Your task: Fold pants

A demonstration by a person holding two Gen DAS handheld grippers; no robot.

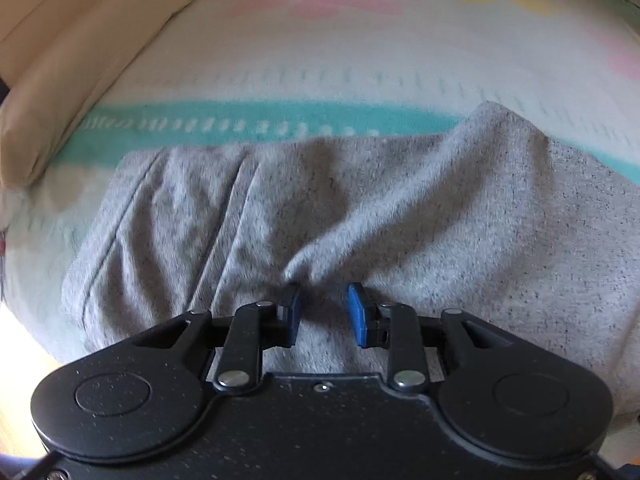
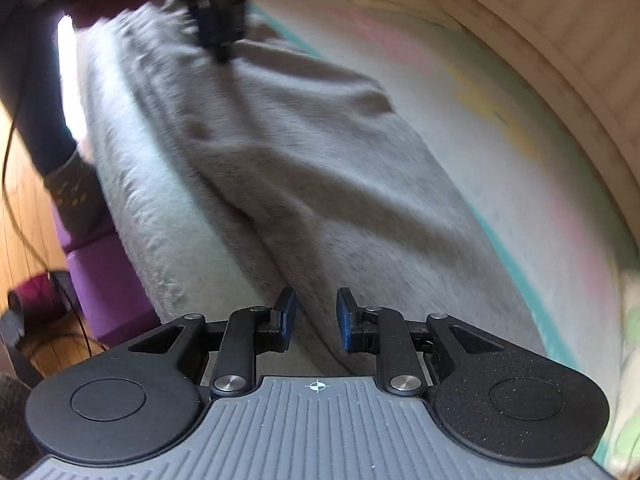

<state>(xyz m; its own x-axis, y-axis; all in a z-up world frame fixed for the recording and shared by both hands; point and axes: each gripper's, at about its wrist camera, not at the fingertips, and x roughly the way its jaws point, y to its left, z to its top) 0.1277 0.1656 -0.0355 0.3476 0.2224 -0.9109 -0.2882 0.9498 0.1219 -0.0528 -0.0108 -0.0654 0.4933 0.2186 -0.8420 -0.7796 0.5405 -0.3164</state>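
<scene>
A: What was the biggest thing in view?

B: The bed (image 1: 320, 60), under a pastel blanket with pink, yellow and teal patches. A beige pillow (image 1: 72, 60) lay along its far left edge.

A: And the pants?

B: The grey pants (image 1: 400, 208) lay across the blanket near the bed's front edge, rumpled, with a raised ridge of cloth running up from the left claw (image 1: 323, 312).

A: Was that claw holding them?

B: Its 2 blue pads stood partly apart, with cloth bunched between and under them. I could not tell whether they truly pinched it. The right claw (image 2: 316, 316) was also partly open over a fold line in the pants (image 2: 320, 184), gripping nothing that I could see.

A: What might have gone wrong?

B: I judged that a shallow pinch could catch only the top layer, so lifting would peel the layers apart and spoil the fold. Both views were blurred by motion, and a quick pull could also drag the pants off the bed's edge.
</scene>
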